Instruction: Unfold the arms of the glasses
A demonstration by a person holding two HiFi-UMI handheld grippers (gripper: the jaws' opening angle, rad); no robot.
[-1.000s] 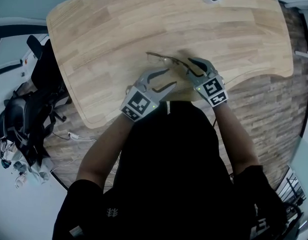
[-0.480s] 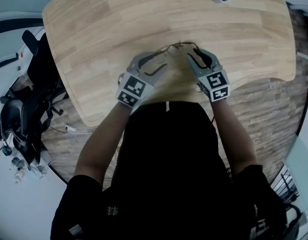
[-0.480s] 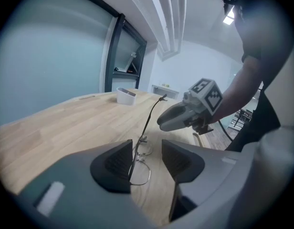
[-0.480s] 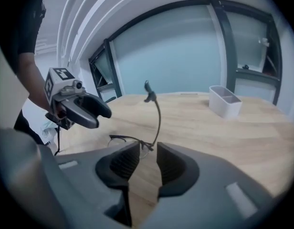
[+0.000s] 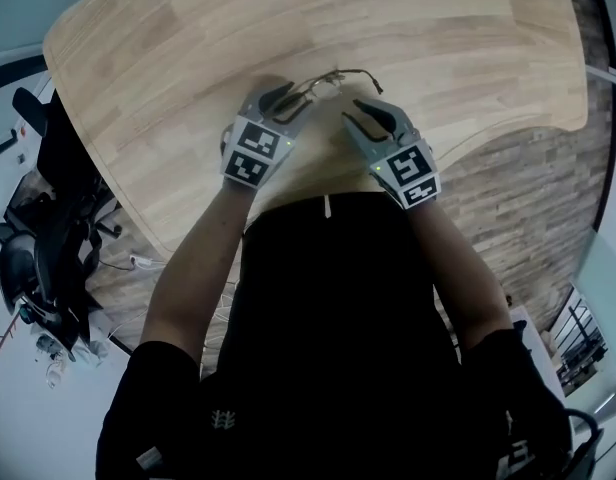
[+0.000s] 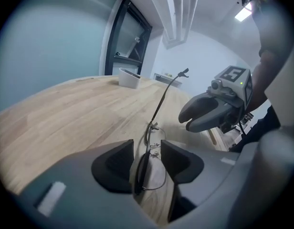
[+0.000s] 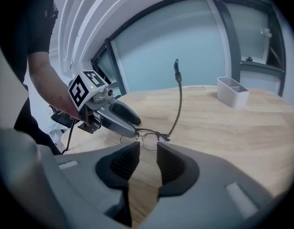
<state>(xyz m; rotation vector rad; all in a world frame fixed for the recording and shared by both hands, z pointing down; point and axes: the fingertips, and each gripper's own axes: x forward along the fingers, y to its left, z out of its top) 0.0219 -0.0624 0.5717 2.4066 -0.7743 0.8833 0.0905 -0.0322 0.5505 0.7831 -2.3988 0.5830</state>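
The left gripper (image 6: 147, 152) closes its jaws around the glasses (image 6: 150, 132); right gripper (image 7: 148, 154) narrow, empty; white bin (image 7: 232, 92), inside unclear

**Around the work: table, bin, chair**

A pale wooden table (image 5: 468, 48) with a curved edge fills the middle. A small white bin (image 7: 231, 90) stands on its far part, in front of a glass wall (image 7: 185, 46). A black office chair (image 5: 73, 148) sits to the left. Plank floor (image 5: 508, 173) shows past the table's edge.
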